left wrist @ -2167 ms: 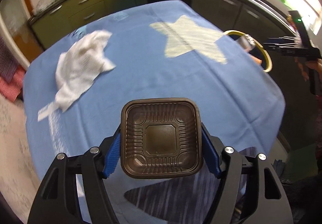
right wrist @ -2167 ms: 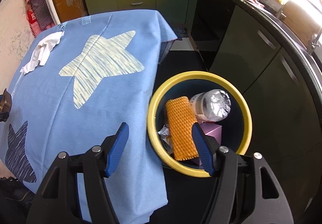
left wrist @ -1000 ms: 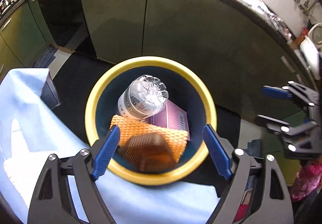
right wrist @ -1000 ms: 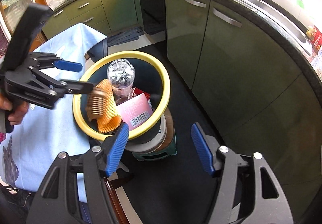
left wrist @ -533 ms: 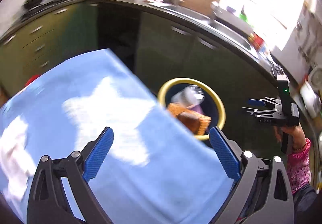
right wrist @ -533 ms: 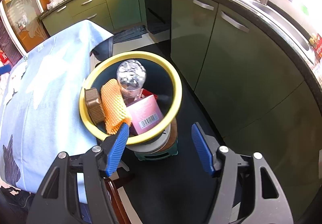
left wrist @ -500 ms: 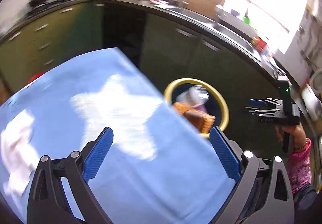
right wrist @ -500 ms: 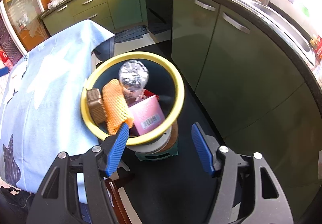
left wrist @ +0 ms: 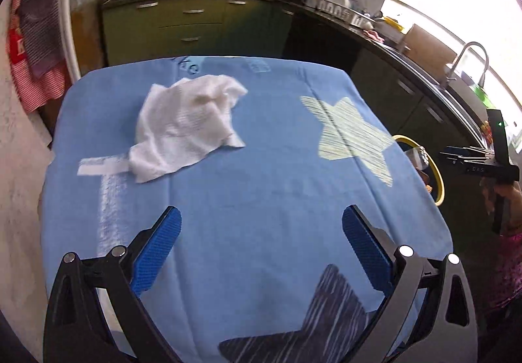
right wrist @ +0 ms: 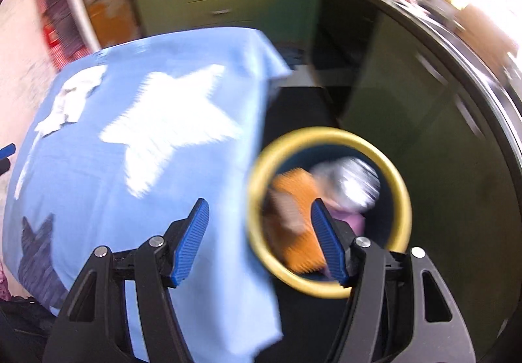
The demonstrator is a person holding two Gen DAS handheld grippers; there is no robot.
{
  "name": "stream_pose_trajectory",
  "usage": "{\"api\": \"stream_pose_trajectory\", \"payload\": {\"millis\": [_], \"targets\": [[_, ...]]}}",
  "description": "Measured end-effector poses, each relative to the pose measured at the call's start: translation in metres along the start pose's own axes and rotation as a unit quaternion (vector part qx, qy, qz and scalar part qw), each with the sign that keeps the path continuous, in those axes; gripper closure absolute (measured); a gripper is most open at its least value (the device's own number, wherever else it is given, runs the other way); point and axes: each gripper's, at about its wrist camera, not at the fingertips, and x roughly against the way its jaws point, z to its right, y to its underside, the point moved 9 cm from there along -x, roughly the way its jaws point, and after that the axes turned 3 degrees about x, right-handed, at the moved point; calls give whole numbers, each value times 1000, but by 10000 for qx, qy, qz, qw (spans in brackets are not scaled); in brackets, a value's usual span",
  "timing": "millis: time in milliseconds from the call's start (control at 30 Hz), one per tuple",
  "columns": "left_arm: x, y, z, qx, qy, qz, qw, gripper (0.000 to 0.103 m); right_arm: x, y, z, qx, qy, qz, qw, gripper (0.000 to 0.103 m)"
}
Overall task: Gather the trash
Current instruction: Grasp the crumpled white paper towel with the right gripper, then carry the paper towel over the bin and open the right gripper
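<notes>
Though right view blurs bin (right wrist: pixel 328 213), both grippers' fingers (left wrist: pixel 156 252) gape, nothing held.

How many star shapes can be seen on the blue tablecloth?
2: a pale star near the bin-side edge, and a dark striped star at the near edge, partly behind the left gripper. Others may be hidden.

Left tool (left wrist: pixel 261 240): hanging empty, wide apart, having just been opening.
Crumpled white tissue (left wrist: pixel 187 128): lying on the blue-clothed desk (left wrist: pixel 261 193).
</notes>
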Motion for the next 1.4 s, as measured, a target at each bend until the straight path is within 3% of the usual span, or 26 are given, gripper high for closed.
{"api": "stream_pose_trajectory", "payload": {"millis": [200, 333, 467, 600, 767, 833, 900, 1000, 1267, 1400], "targets": [[16, 21, -53, 365, -435, 46, 9984, 5, -30, -65, -108, 732, -832, 37, 9938, 41], [24, 26, -68, 496, -445, 71, 9978, 5, -48, -101, -193, 1164, -1471, -2, 9822, 42], [27, 28, -74, 509, -458, 54, 9976, 5, -76, -122, -249, 1277, -1874, -244, 9737, 57], [29, 29, -77, 448, -452, 58, 9980, 5, -111, -137, -281, 1177, -2063, -589, 9696, 63], [30, 30, -83, 505, -432, 51, 9978, 5, -135, -141, -297, 1066, -2088, -814, 9687, 66], [30, 31, -85, 521, -430, 55, 9977, 5, -139, -141, -302, 1063, -2081, -858, 9685, 75], [30, 32, -86, 528, -414, 49, 9977, 5, -137, -143, -303, 1044, -2003, -812, 9708, 99], [31, 32, -87, 533, -415, 49, 9977, 5, -116, -154, -302, 1014, -2082, -521, 9714, 100], [35, 32, -86, 581, -417, 104, 9974, 5, -35, -229, -303, 939, -2203, 528, 9695, 100], [38, 33, -82, 516, -407, 107, 9978, 5, 6, -249, -294, 914, -2209, 893, 9669, 100]]}}
